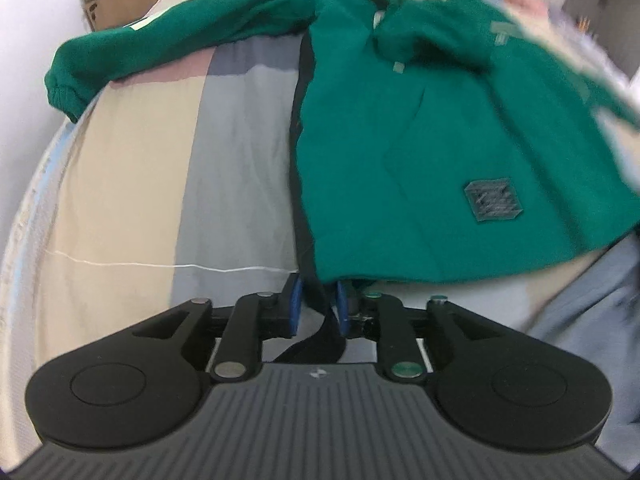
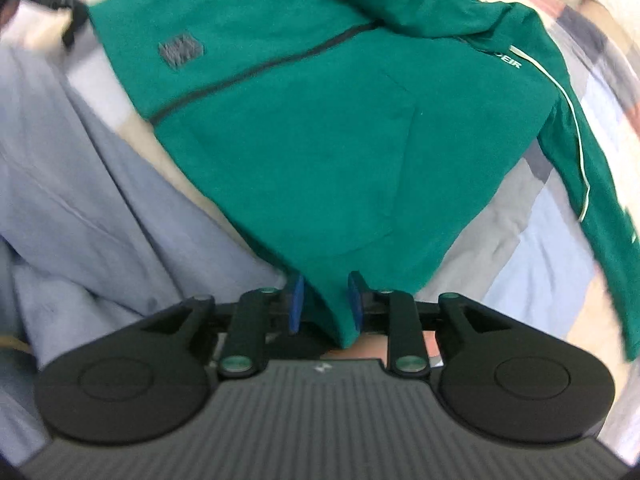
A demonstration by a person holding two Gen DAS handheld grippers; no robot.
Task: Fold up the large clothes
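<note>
I'm pinching the jacket's point(image 1: 440, 152) hem in both my left gripper point(image 1: 316, 306) and right gripper point(image 2: 325, 302) over the striped bed point(image 1: 224, 184); the far sleeve is probably blurred.

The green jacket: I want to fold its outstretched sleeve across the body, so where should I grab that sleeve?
Grip the cuff of the green jacket, coming from the outer end. It is gathered and thick, hanging at the bed edge, so fingers can likely close around it.

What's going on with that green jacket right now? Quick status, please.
Left gripper pinching green jacket at its dark zipper-edge hem. Right gripper pinching the other hem corner. Blue-grey garment lies alongside, touching.
</note>
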